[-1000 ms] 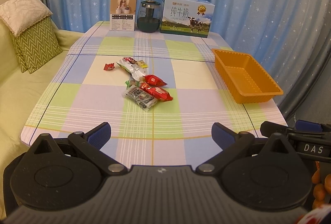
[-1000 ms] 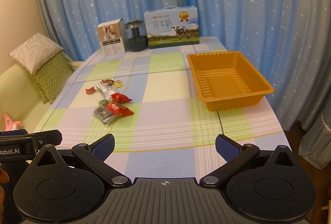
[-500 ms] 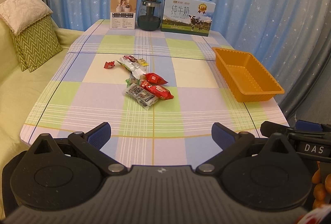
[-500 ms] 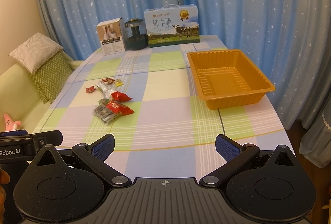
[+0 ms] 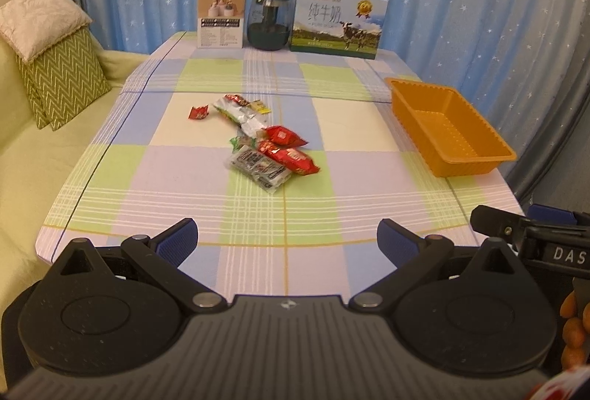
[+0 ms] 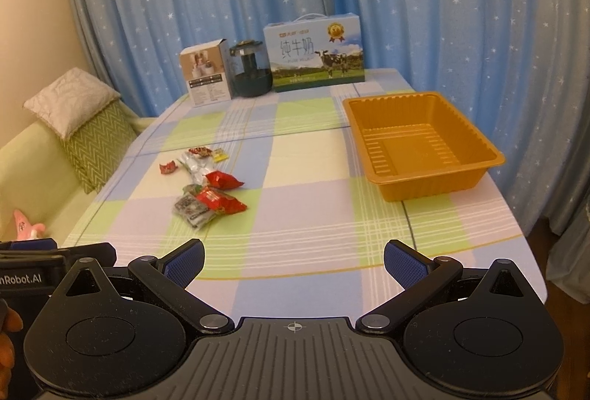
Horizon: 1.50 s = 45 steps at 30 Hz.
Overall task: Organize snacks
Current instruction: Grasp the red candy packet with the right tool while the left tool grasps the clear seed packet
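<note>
Several snack packets [image 5: 267, 151] lie in a loose pile at the table's middle left; they also show in the right wrist view [image 6: 206, 189]. Among them are red packets [image 5: 291, 158], a grey-black packet [image 5: 260, 169] and a small red one [image 5: 199, 112] set apart. An empty orange tray [image 5: 486, 162] stands at the right edge, and shows in the right wrist view [image 6: 475, 178]. My left gripper [image 5: 287, 242] is open and empty over the near table edge. My right gripper [image 6: 294, 261] is open and empty, also at the near edge, right of the left one.
A white box [image 5: 221, 16], a dark glass jar [image 5: 268, 21] and a milk carton [image 5: 337, 21] stand along the far edge of the checked table [image 5: 332, 208]. Blue star curtains hang behind. A green sofa with cushions [image 5: 55, 75] lies to the left.
Both grippers have drifted slightly, so the table sits a little lower and nearer in view. Both stay open. Nothing on the table has moved.
</note>
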{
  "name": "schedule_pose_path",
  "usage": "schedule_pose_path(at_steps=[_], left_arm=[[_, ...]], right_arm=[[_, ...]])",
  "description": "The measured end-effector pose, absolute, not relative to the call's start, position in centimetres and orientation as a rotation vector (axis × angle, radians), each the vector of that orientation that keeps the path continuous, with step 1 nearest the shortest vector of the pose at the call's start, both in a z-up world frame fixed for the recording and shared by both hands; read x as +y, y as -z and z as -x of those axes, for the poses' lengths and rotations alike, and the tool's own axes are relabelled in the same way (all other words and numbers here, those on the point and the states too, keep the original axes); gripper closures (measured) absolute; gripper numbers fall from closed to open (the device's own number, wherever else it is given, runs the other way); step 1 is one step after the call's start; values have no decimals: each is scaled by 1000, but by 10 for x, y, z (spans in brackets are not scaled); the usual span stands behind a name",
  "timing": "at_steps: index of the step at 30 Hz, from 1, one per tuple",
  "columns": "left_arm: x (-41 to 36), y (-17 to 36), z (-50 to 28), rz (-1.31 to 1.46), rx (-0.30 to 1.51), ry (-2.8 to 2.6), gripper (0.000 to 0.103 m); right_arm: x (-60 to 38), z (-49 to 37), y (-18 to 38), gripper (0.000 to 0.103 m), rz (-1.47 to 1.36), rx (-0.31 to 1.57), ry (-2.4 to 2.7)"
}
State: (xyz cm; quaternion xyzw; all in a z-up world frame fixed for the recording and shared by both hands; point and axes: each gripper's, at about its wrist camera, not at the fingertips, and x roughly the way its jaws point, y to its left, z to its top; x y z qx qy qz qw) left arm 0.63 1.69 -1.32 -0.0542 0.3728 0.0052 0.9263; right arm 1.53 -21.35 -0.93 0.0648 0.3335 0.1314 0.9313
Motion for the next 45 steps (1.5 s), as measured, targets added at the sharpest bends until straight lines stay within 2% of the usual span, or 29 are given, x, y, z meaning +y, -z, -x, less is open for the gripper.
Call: schedule_pose_path(at_steps=[19,21,22,23,27,32,43,45], left_arm=[[87,60,-78,157,835,-149,0],[94,64,-90,170,842,-154,0],[97,67,-96,171,842,-158,0],[101,69,-103,170,844,-162,0],[112,77,-125,176,841,-175,0],[122,88,-151,181,839,-182,0],[136,114,-173,229,851,-197,0],[137,117,-174,237,857,-194,0]], right_arm=[[-163,-94,55,1,-100,732,-368],[-155,-108,61,4,-129,751,-390],[-151,-114,64,13,-140,760,-400],[-145,-121,67,17,-146,769,-408],[-124,-147,78,20,-163,773,-413],[-104,-178,91,35,-241,796,-389],[-78,-222,116,36,-405,865,-311],[-78,-221,120,44,-377,867,-299]])
